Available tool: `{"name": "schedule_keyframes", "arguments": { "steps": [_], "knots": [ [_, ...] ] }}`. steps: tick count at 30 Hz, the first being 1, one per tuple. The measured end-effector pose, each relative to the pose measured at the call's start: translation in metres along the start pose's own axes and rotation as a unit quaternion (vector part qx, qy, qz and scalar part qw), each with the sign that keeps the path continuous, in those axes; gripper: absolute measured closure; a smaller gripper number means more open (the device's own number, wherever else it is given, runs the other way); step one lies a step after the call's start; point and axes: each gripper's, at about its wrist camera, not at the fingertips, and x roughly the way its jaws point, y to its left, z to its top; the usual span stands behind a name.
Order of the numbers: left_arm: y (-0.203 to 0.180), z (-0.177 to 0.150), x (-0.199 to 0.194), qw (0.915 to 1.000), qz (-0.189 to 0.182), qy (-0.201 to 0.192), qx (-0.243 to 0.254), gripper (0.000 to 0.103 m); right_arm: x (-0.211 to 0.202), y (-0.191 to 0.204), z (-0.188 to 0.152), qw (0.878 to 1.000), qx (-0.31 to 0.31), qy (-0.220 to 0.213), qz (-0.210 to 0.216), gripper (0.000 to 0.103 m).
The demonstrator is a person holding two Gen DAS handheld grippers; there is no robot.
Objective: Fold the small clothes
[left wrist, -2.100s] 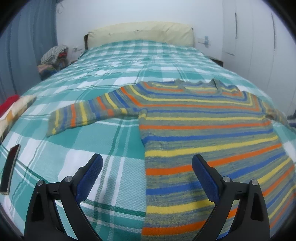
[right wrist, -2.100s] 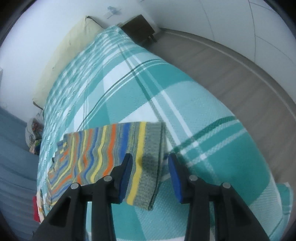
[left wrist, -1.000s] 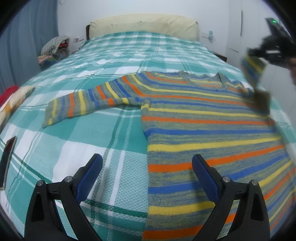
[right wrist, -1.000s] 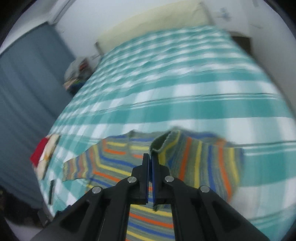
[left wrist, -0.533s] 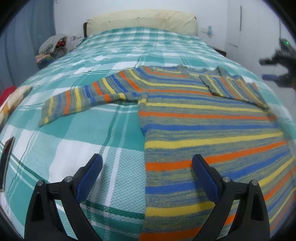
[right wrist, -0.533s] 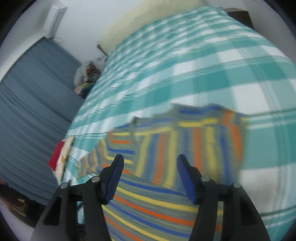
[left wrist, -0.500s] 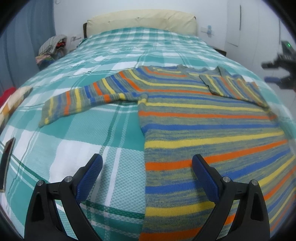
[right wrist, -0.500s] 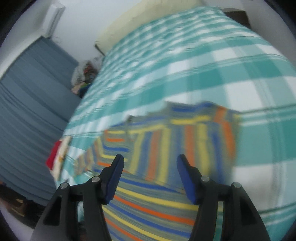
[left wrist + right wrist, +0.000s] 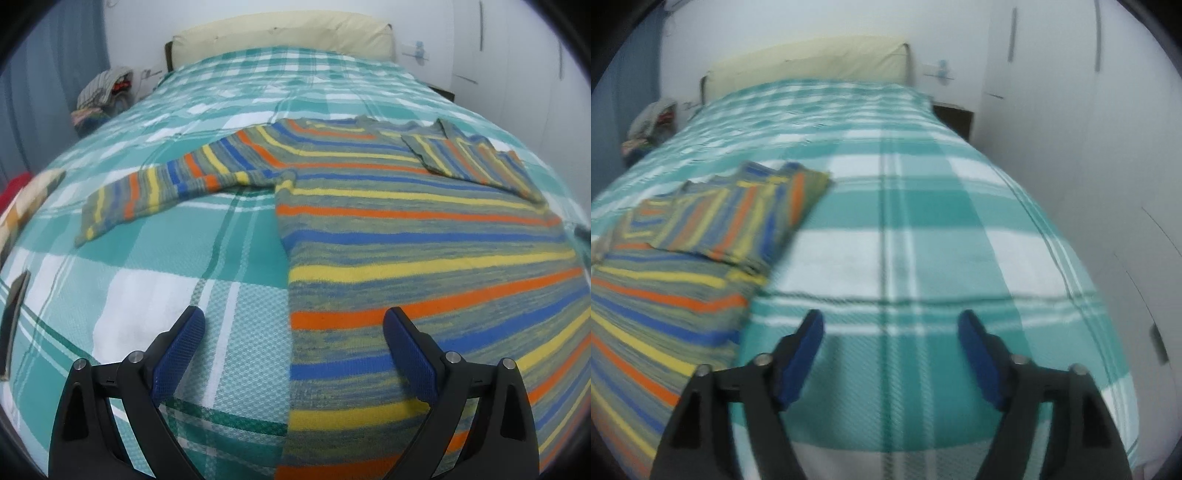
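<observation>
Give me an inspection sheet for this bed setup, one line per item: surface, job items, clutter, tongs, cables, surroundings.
Surface: bed with teal plaid blanket, cream headboard cushion.
Job's things: striped sweater lying flat; right sleeve folded over the chest, left sleeve spread out.
Clutter: dark flat object at the blanket's left edge; clothes pile beside the bed.
Tongs: left tongs open, empty; right tongs open, empty.
Cables: nothing seen.
Surroundings: blue curtain, white wardrobe doors, dark nightstand.
</observation>
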Motion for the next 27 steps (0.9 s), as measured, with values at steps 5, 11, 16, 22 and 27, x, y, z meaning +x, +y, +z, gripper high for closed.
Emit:
{"name": "schedule_keyframes", "arguments": {
  "steps": [5, 11, 16, 22, 27],
  "knots": [
    [0.004, -0.002, 0.002, 0.9999, -0.003, 0.004, -0.014, 0.003, 0.021, -0.003, -0.008, 1.0, 0.013, 0.015, -0.011, 0.01],
    [0.001, -0.003, 0.006, 0.9999, 0.001, 0.01, -0.012, 0.001, 0.029, -0.003, -0.009, 0.999, 0.012, 0.02, -0.024, 0.006],
    [0.001, -0.005, 0.004, 0.9999, 0.0, 0.011, -0.013, 0.001, 0.03, -0.002, -0.011, 0.999, 0.01, 0.02, -0.028, 0.004],
    [0.002, -0.005, 0.005, 0.9998, 0.001, 0.013, -0.013, 0.001, 0.028, -0.001, -0.014, 0.999, 0.011, 0.022, -0.033, 0.003],
    [0.001, -0.006, 0.005, 0.9998, 0.001, 0.013, -0.012, 0.001, 0.028, 0.0, -0.014, 0.999, 0.011, 0.023, -0.035, 0.003]
  ]
}}
